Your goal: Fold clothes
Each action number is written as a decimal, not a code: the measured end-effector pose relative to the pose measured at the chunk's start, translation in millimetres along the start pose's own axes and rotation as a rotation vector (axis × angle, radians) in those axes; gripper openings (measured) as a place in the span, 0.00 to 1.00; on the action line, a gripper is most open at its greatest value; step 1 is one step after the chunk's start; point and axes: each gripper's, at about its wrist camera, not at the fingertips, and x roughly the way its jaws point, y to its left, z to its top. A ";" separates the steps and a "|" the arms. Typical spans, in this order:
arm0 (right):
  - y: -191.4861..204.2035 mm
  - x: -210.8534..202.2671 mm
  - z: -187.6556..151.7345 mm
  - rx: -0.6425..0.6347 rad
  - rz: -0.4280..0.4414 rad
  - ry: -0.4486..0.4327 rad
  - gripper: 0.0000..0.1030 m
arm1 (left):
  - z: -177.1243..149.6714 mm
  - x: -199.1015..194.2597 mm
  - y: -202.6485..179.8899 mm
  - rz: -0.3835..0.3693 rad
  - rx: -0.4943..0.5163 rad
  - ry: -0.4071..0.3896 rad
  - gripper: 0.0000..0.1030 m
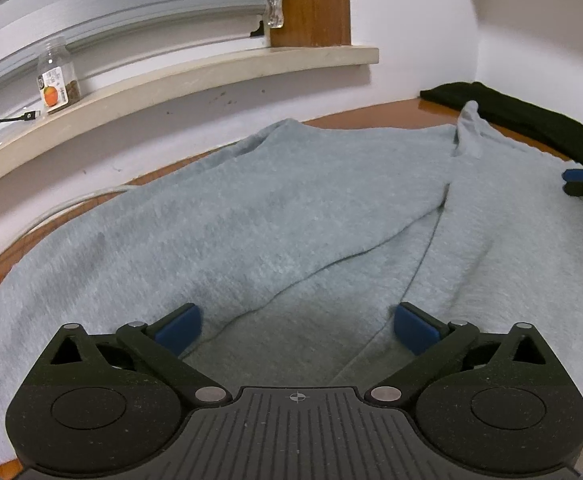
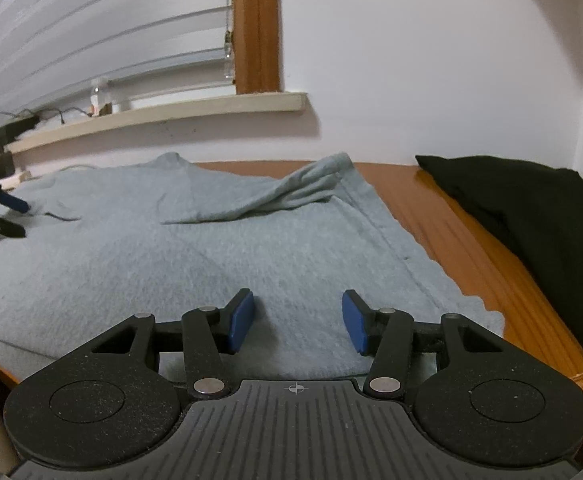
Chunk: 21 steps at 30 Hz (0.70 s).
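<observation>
A pale grey-blue garment (image 1: 291, 208) lies spread across the wooden desk (image 2: 463, 240), covering most of its top; part of it is folded over, so a diagonal edge runs across the cloth, and a bunched sleeve (image 2: 291, 192) lies near the desk's far edge by the wall.

The left gripper (image 1: 297, 326) hangs over the near part of the garment with its jaws spread wide — nothing is between the blue pads (image 1: 179, 330), and they stand apart from the cloth's fold. The right gripper (image 2: 297, 322) is released too, its jaws about half apart above the garment near the right hem, gripping nothing.

A black garment (image 2: 531, 220) lies folded at the desk's far right corner, apart from the grey one with bare wood between them. Behind the desk a windowsill (image 1: 211, 76) runs along the wall — a clear jar (image 1: 56, 76) with an orange label stands on it, a cable (image 1: 3, 120) beside it. A white cord (image 1: 71, 204) lies along the desk's far left edge.
</observation>
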 end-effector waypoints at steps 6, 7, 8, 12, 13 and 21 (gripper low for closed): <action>27.4 -0.4 33.9 -0.058 -0.020 -0.029 0.77 | 5.4 -10.5 19.8 -0.017 -0.072 -0.038 1.00; 34.7 0.0 40.7 -0.064 -0.006 -0.051 0.78 | 6.0 -14.2 24.9 -0.015 -0.082 -0.049 1.00; 47.4 6.4 48.7 -0.085 0.018 -0.056 0.78 | 6.7 -17.9 30.0 -0.013 -0.092 -0.060 1.00; 106.9 37.4 77.8 -0.201 0.114 -0.065 0.75 | 4.4 -36.6 55.3 0.024 -0.118 -0.115 1.00; 124.5 47.8 85.8 -0.237 0.148 -0.053 0.71 | 2.4 -41.7 62.6 0.039 -0.120 -0.128 1.00; 263.3 144.1 122.1 -0.442 0.405 0.090 0.55 | -25.1 -71.4 128.2 0.148 -0.228 -0.133 1.00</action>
